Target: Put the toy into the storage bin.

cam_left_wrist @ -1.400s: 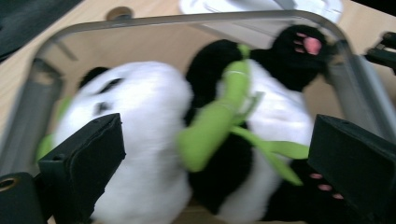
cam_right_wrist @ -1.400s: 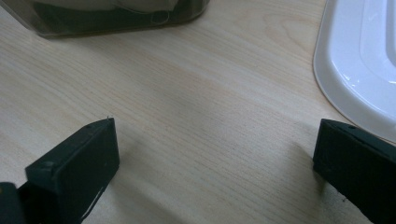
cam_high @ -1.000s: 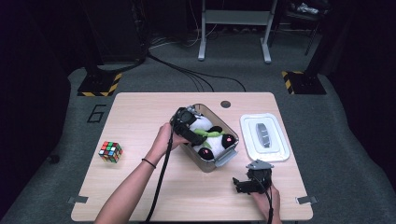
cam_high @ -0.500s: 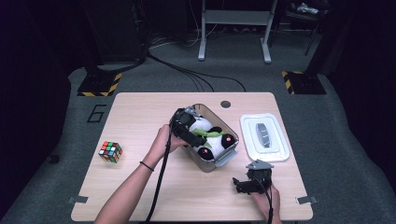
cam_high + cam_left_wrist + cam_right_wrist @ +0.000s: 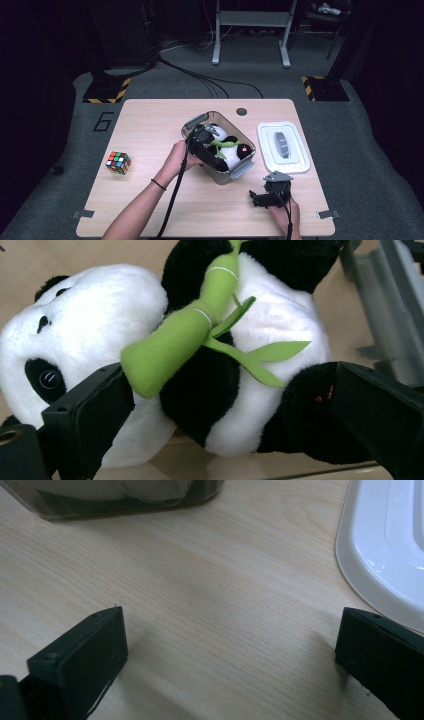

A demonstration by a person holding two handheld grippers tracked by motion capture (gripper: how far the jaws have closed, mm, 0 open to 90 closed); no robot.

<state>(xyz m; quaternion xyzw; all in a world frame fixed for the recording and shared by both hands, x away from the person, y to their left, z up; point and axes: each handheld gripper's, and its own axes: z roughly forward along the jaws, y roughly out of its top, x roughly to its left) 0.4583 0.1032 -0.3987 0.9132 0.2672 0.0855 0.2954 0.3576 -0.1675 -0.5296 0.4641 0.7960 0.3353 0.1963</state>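
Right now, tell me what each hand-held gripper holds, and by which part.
Nothing is clamped. The left hand-held gripper is open, its jaws straddling the panda in the box. The right hand-held gripper is open over bare table.

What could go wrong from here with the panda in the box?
1. The left claw is open around the toy panda; closing could catch only the green bamboo or loose plush and slip.
2. The panda sits snug in the clear box; a lift might drag the box along.
3. The lid lies close beside the box and could be knocked.
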